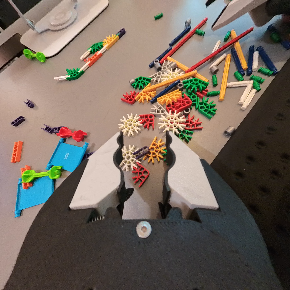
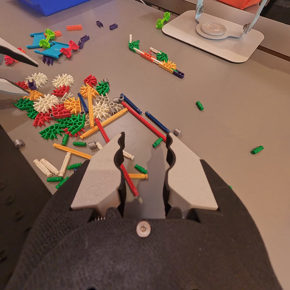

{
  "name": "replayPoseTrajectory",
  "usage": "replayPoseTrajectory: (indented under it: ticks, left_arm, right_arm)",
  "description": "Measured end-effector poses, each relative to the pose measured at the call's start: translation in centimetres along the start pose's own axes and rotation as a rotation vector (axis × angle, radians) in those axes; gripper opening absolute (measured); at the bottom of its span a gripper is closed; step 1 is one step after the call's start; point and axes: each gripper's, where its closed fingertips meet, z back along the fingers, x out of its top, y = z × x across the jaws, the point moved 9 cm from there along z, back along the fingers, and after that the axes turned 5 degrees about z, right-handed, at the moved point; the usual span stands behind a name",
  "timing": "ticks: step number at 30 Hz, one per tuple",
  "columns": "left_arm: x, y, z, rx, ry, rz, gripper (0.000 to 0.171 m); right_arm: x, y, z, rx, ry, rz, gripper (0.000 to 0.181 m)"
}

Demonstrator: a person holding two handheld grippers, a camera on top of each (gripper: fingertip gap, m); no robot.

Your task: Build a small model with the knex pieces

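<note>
My left gripper [image 1: 144, 133] is open above a grey table [image 1: 94, 97]. Between its jaws lie a white snowflake connector [image 1: 127, 157], a small purple clip [image 1: 142, 151], a yellow connector [image 1: 155, 151] and a red corner connector [image 1: 141, 174]. A pile of coloured connectors and rods [image 1: 175, 94] lies just ahead. My right gripper [image 2: 145, 133] is open over the table [image 2: 204, 125]. A red rod [image 2: 128, 177] runs between its jaws, with a short green rod [image 2: 140, 168] and a yellow rod end [image 2: 138, 175] beside it. The left gripper's fingers [image 2: 15, 56] show at the left edge.
A partly built chain of connectors and white rods [image 1: 95, 51] lies beyond, also in the right wrist view [image 2: 157, 58]. Blue panels [image 1: 67, 155], lime [image 1: 40, 173] and red [image 1: 71, 133] pieces lie left. A grey stand base [image 2: 215, 36] sits at the back. A dark perforated mat [image 1: 259, 157] borders the table.
</note>
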Motion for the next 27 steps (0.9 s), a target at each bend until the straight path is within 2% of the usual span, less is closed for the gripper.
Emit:
replayPoseTrajectory:
  ticks: [4,10,18,27]
  left_arm:
    - [0.2,1.1,1.7,0.039,-0.063,0.022,0.045]
    - [-0.9,4.2,2.6,0.038,0.063,0.003,0.044]
    - [0.0,7.6,0.9,0.064,0.109,-0.022,0.046]
    - [1.3,10.7,-1.8,0.056,0.154,-0.018,0.055]
  right_arm:
    - [0.1,-0.3,0.2,-0.001,-0.011,-0.021,0.050]
    - [1.1,0.0,0.0,0.036,0.014,0.011,0.044]
    - [5.9,2.1,-2.8,0.183,0.064,0.116,0.042]
    - [7.4,2.5,-5.5,0.236,0.132,0.116,0.046]
